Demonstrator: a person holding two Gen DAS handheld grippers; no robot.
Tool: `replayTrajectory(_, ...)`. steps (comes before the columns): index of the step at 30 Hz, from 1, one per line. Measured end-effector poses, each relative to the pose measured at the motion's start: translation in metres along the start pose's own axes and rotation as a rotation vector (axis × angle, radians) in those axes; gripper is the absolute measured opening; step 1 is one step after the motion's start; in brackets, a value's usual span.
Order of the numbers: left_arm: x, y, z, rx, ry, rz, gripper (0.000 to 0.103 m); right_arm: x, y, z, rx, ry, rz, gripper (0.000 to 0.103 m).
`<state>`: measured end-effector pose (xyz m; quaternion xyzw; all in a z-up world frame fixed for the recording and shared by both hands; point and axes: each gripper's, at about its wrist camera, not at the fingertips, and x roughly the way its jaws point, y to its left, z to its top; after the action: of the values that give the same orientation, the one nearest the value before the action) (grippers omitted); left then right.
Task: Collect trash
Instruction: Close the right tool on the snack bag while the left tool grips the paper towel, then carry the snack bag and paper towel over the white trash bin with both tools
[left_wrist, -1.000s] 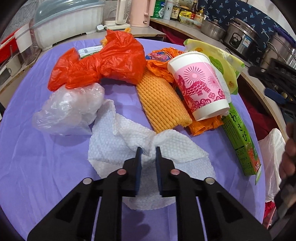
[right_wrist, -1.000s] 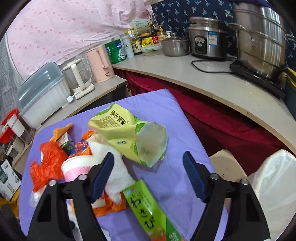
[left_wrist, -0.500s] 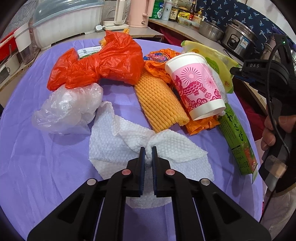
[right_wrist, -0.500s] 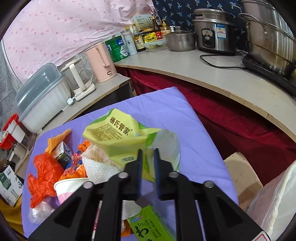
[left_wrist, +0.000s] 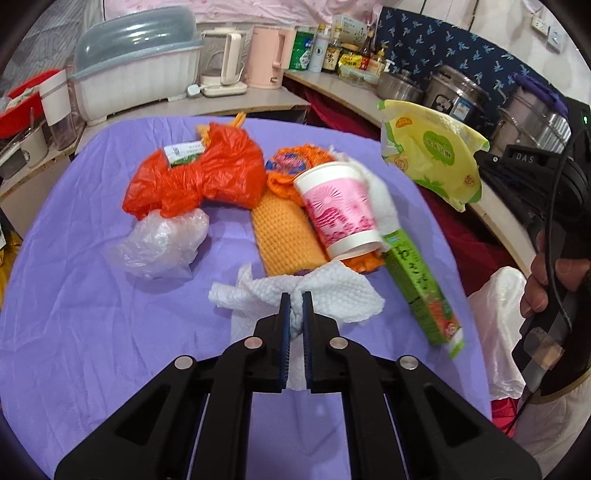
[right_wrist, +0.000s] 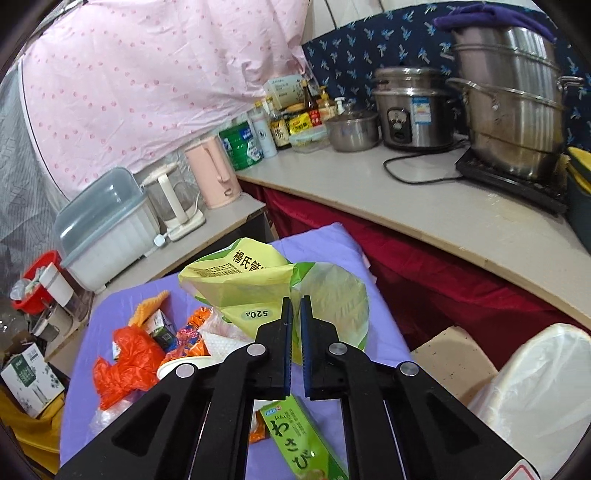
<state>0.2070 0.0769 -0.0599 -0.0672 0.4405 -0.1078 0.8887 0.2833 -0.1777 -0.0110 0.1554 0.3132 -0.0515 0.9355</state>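
Over the purple surface (left_wrist: 74, 332), my left gripper (left_wrist: 293, 306) pinches a floppy paper towel (left_wrist: 332, 295); right gripper (right_wrist: 295, 310) pinches a crinkly, weightless yellow bag (right_wrist: 236, 280).

Pretty obviously my home kitchen. Along the far edge of the curved counter (right_wrist: 424, 206) I've got a rice cooker (right_wrist: 413, 110), a stacked steel steamer (right_wrist: 513, 99) on a hotplate, a small pot, and sauce bottles (right_wrist: 295, 118). On the lower side shelf there's a pink kettle (right_wrist: 216, 173), a glass kettle and a lidded dish rack (right_wrist: 103, 225). My table (left_wrist: 74, 314) wears a wrinkled purple cloth, and a pink dotted sheet (right_wrist: 147, 74) hangs behind.
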Motion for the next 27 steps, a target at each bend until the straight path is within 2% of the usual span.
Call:
replayTrajectory(8,-0.049,-0.038,0.000,0.050,-0.075,-0.059,0.005,-0.078,-0.032,0.003,0.020,-0.091,-0.042,0.004)
replayTrajectory(13,-0.069,-0.070,-0.002,0.095,-0.104,-0.103,0.005,-0.120,-0.069,-0.006,0.056,-0.127,-0.091,0.004)
replayTrajectory(20,-0.077,-0.140,-0.008,0.191,-0.101,-0.206,0.005,-0.168,-0.142,-0.029,0.150,-0.142,-0.186,0.004)
replayTrajectory(27,-0.070,-0.219,-0.022,0.292,-0.073,-0.320,0.005,-0.202,-0.212,-0.069,0.241,-0.122,-0.293,0.004)
